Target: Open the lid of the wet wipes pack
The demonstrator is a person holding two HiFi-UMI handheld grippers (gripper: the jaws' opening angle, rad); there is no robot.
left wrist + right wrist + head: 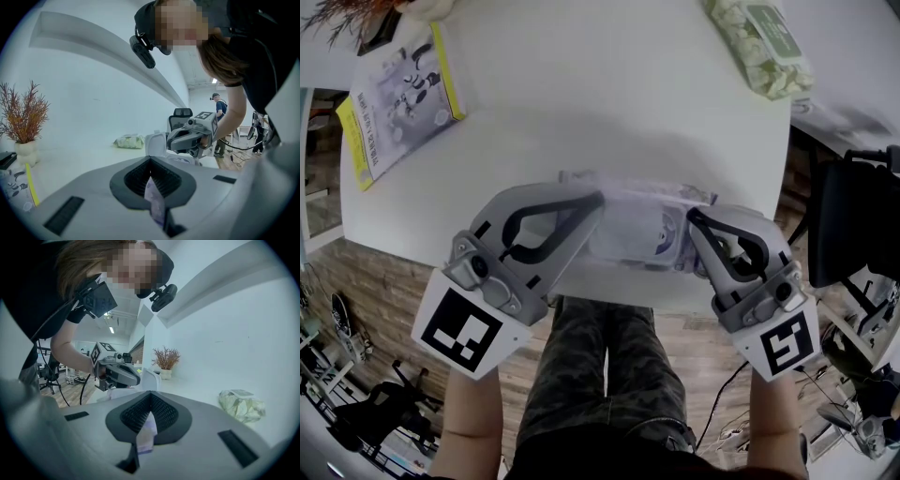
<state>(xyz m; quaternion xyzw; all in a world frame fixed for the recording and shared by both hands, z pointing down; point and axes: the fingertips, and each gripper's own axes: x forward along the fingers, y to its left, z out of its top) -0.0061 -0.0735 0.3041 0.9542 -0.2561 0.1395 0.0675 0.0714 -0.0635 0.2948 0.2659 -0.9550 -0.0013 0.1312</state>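
The pale lilac wet wipes pack is lying at the table's near edge. Its white lid is standing upright, open.

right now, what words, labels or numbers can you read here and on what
No text here is clear enough to quote.
On the booklet: cover print too blurred.
On the green wipes pack: label too small.
On the wet wipes pack: purple print blurred.
On the marker cubes: black-and-white squares, no letters.
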